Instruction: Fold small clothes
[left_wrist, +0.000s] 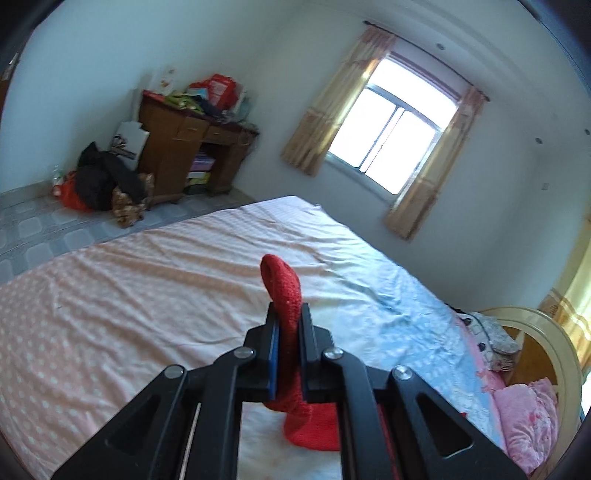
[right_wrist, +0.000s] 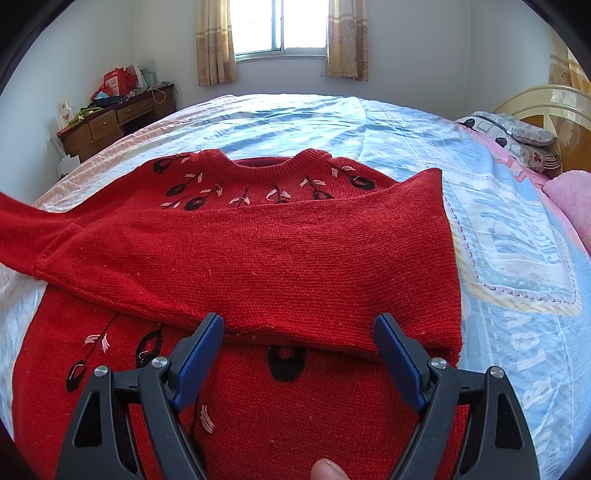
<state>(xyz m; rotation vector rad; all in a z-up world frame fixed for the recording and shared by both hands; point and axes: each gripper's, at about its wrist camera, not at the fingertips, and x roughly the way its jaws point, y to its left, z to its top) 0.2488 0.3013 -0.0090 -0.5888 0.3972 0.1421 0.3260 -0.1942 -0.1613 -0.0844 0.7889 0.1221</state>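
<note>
Left gripper raised, clamping sweater sleeve.

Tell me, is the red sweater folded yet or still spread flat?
Partly folded. One sleeve lies across the sweater on the bed; the left gripper pinches red knit lifted off the bed.

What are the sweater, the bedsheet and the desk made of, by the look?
Sweater: knitted yarn, likely wool or acrylic; visible stitch rows, ribbed collar, matte, fuzzy.
Bedsheet: thin woven printed fabric, probably cotton or blend; fine creases, slight sheen.
Desk: brown wood or wood veneer, glossy; grain too small to tell.
</note>
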